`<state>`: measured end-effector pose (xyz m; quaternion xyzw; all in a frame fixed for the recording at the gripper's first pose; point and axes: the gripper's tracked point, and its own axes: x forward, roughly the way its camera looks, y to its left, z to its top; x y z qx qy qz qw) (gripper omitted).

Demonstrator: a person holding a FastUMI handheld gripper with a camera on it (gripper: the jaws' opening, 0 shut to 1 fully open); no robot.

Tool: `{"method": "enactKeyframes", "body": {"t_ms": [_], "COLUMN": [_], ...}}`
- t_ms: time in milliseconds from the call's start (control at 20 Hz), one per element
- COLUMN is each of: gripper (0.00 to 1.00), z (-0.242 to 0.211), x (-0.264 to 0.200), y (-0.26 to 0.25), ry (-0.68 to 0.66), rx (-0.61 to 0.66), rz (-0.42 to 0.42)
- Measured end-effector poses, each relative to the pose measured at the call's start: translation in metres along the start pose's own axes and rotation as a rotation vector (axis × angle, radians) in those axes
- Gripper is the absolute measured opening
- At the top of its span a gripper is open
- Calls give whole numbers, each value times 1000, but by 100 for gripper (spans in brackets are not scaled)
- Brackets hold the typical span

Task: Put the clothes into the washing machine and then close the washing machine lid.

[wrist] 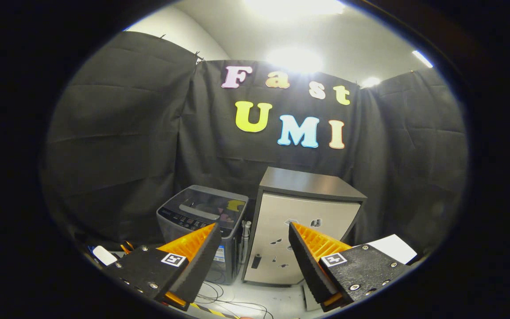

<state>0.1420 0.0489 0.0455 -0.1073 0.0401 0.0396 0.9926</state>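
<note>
A small grey top-loading washing machine (202, 221) stands on the floor against the black cloth wall, beyond my left finger. Its dark glass lid (208, 204) lies flat and shut. My gripper (255, 232) is open, fingers spread wide with nothing between them, held back from the machine and above floor level. No clothes are in sight.
A small cabinet with a pale door (301, 235) and dark top stands right of the washer, beyond the gap between my fingers. Cables (224, 299) trail on the pale floor in front. A white sheet (394, 248) lies behind my right finger; small items (104, 254) sit by the left one.
</note>
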Motion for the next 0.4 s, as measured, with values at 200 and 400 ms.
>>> {"method": "enactKeyframes", "body": {"t_ms": [200,400], "gripper": [95,95], "z": [9,12], "x": [-26,-44], "y": [4,14], "ry": [-37,-66], "rx": [23,51], "rz": [-3,16]}}
